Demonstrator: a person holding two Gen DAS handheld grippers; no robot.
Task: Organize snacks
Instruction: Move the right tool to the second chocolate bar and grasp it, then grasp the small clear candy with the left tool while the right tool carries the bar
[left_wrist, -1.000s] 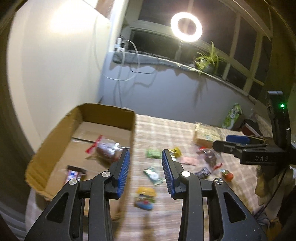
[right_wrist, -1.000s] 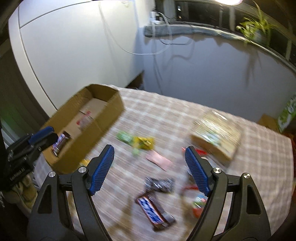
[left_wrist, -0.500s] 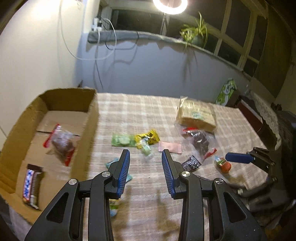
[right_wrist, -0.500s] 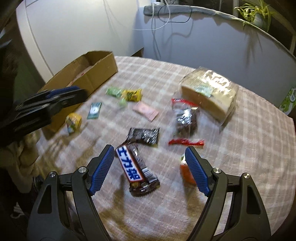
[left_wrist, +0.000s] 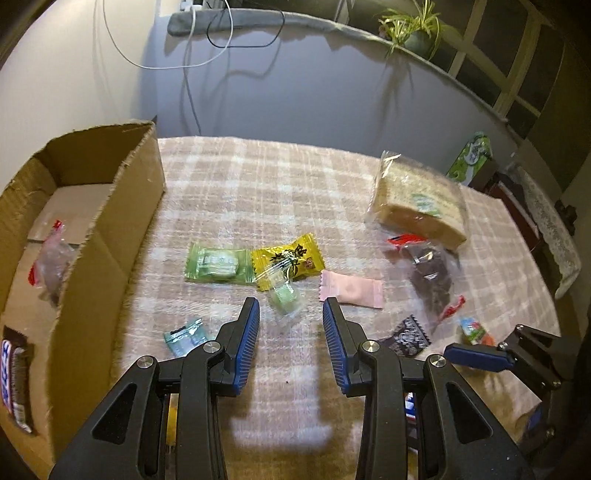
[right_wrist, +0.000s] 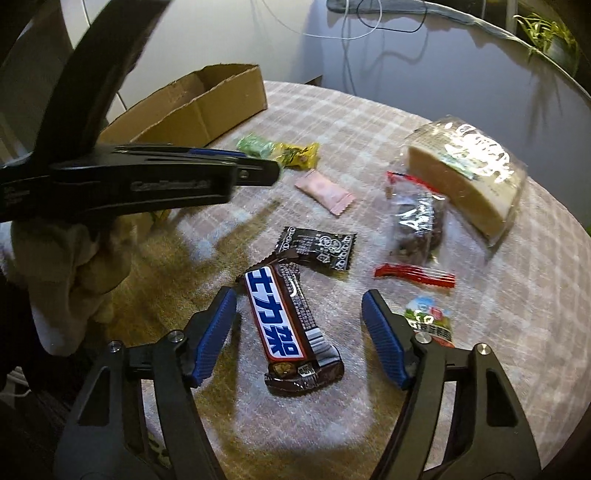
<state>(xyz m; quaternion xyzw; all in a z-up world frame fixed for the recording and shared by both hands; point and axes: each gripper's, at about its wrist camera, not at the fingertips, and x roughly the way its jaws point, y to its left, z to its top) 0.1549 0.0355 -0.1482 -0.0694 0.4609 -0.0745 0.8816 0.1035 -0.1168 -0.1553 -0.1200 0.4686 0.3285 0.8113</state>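
Covering the table is a pink-and-white checked cloth (left_wrist: 258, 177), with an open brown cardboard box (left_wrist: 107, 236) along its left edge; inside lie a clear red-edged pouch of dark snack (left_wrist: 50, 258) and a brown chocolate bar with a blue-and-white label (left_wrist: 13, 373). Toward the far right sits a clear bag of pale sliced bread (right_wrist: 469, 177), and against its near side a clear red-sealed bag of dark pieces (right_wrist: 417, 225). Below the right gripper (right_wrist: 297, 332) lies a second brown bar with a blue-and-white label (right_wrist: 288, 325), its long axis running away from the camera, tilted slightly left at the far end; the jaws are closing, the bar sits between them, and neither pad touches it. A black printed sachet (right_wrist: 317, 247) touches the bar's far end, and a small red-and-green packet (right_wrist: 430, 321) lies just beside the right pad. The left gripper (left_wrist: 290, 321), jaws narrowly apart and empty, hovers just short of a small clear-wrapped green sweet (left_wrist: 284, 297). Beyond it lie a green sachet (left_wrist: 216, 264), a yellow sachet (left_wrist: 288, 258) and a pink sachet (left_wrist: 351, 291); a teal wrapper (left_wrist: 184, 334) lies near the left pad.
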